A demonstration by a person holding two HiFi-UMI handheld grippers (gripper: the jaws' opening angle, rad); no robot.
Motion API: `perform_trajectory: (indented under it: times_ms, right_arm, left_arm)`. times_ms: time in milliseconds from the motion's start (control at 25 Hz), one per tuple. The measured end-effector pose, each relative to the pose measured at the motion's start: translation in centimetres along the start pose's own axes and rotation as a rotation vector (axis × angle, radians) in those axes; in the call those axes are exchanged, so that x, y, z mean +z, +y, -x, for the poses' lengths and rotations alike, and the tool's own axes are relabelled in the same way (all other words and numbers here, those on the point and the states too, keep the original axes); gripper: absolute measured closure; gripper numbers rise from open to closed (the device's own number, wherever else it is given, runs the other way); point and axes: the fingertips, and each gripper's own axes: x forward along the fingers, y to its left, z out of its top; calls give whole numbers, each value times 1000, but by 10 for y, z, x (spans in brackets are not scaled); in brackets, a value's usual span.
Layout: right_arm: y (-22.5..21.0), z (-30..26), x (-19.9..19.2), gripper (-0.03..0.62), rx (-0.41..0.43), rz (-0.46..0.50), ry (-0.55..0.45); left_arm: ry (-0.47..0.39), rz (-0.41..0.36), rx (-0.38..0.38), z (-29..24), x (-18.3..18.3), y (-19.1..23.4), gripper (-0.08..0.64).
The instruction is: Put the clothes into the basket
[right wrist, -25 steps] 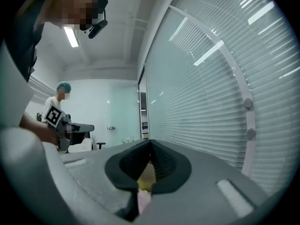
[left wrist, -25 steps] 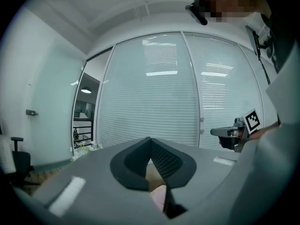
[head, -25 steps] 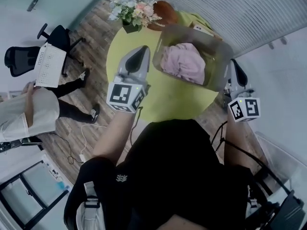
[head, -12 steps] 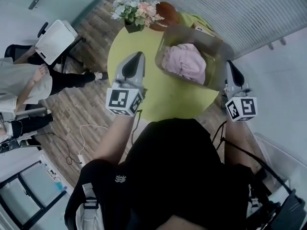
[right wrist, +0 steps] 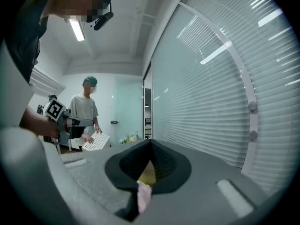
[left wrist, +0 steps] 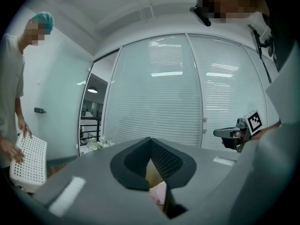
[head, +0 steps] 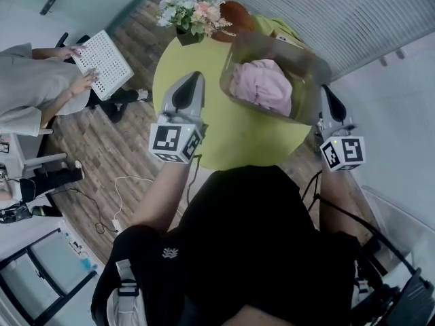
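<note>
Pink clothes (head: 262, 85) lie inside the translucent grey basket (head: 307, 70) on the round yellow-green table (head: 224, 138). My left gripper (head: 192, 79) is held over the table just left of the basket, jaws shut with nothing in them. Off the table's right edge, my right gripper (head: 326, 91) hangs beside the basket's right wall, also shut and empty. In the left gripper view the shut jaws meet at the left gripper (left wrist: 150, 139), with a bit of pink cloth (left wrist: 158, 194) below them. The right gripper view shows the same: right gripper (right wrist: 150, 141), pink cloth (right wrist: 143, 194).
A flower bouquet (head: 192, 15) and a brown object (head: 234, 12) stand at the table's far edge. A person (head: 30, 90) holding a white perforated board (head: 103, 63) stands on the wood floor to the left. Cables (head: 119, 195) trail on the floor. Window blinds (head: 326, 12) run behind the table.
Both grippers have hardly moved; the left one drifted slightly back from the basket. The person at the left walked up the view carrying the white board.
</note>
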Motion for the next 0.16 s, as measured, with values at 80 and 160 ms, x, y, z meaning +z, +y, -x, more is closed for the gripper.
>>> perform_trajectory:
  times_ms: [80, 160]
  right_arm:
    - [-2, -10, -2, 591, -4, -4, 9]
    - [-4, -20, -5, 591, -12, -11, 24]
  left_arm:
    - [8, 4, -5, -9, -1, 8, 554]
    - [21, 10, -13, -19, -3, 17, 554]
